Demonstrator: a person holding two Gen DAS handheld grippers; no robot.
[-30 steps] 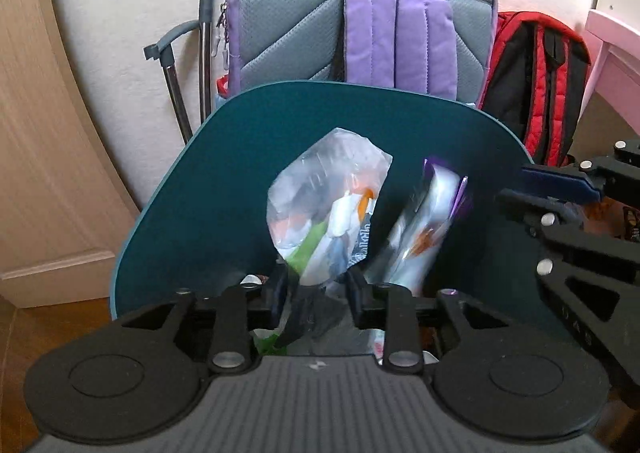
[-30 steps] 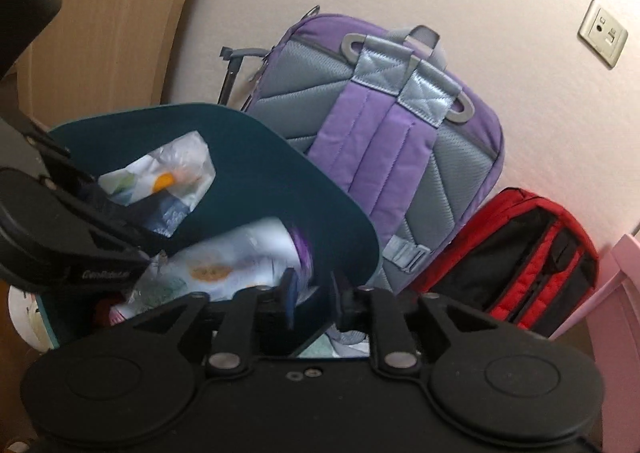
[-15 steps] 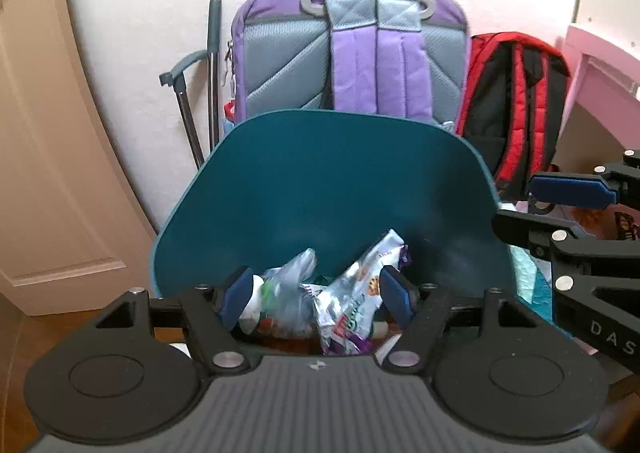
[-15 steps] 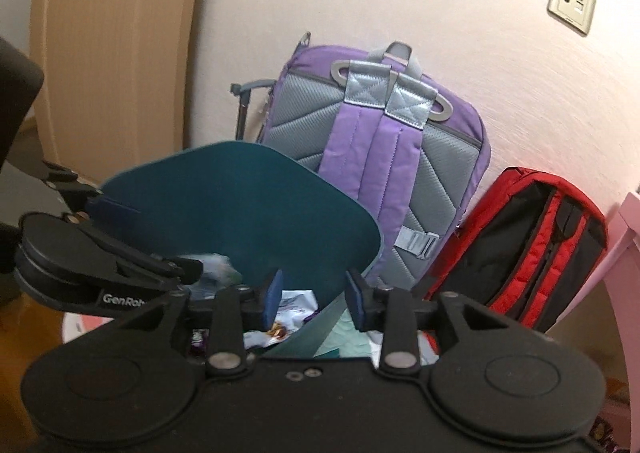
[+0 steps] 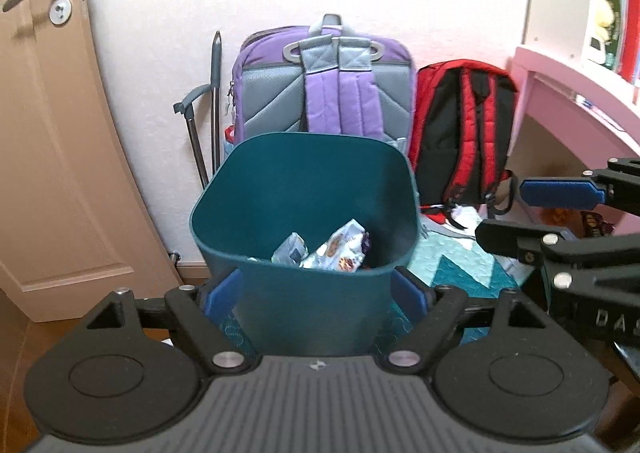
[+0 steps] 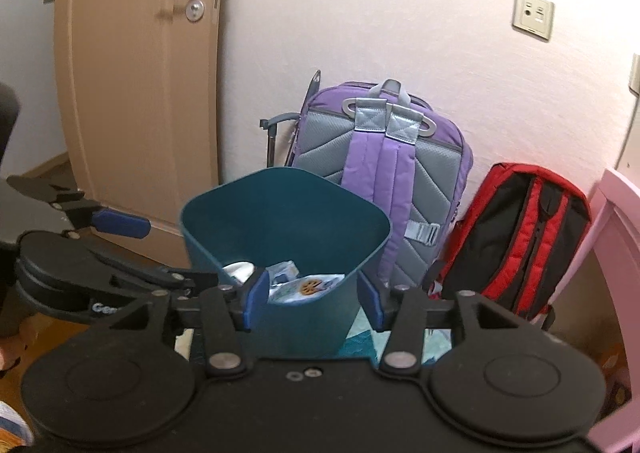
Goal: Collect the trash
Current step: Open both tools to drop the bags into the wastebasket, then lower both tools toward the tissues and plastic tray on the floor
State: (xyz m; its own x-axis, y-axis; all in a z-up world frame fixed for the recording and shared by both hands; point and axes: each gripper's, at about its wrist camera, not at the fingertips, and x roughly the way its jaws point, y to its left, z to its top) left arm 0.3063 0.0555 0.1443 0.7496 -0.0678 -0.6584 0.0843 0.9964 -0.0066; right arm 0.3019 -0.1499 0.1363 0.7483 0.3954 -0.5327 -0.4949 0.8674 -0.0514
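A teal trash bin [image 5: 260, 189] stands on the floor in front of me; it also shows in the right wrist view [image 6: 240, 213]. Snack wrappers [image 5: 336, 249] and a clear plastic bag [image 5: 290, 249] lie inside it; the wrappers show in the right wrist view [image 6: 308, 287] too. My left gripper [image 5: 314, 293] is open and empty, pulled back from the bin. My right gripper [image 6: 312, 295] is open and empty, also back from the bin. Each gripper shows at the edge of the other's view, the right one [image 5: 560, 209] and the left one [image 6: 116, 249].
A purple backpack [image 5: 324, 93] and a red-and-black backpack [image 5: 464, 133] lean on the wall behind the bin. A wooden door [image 5: 48, 133] is at left, a pink desk [image 5: 568, 93] at right. A teal patterned mat [image 5: 460, 265] lies by the bin.
Both grippers opened and let the plastic bag and the wrapper drop into the bin, then drew back and up, so the whole bin now shows.
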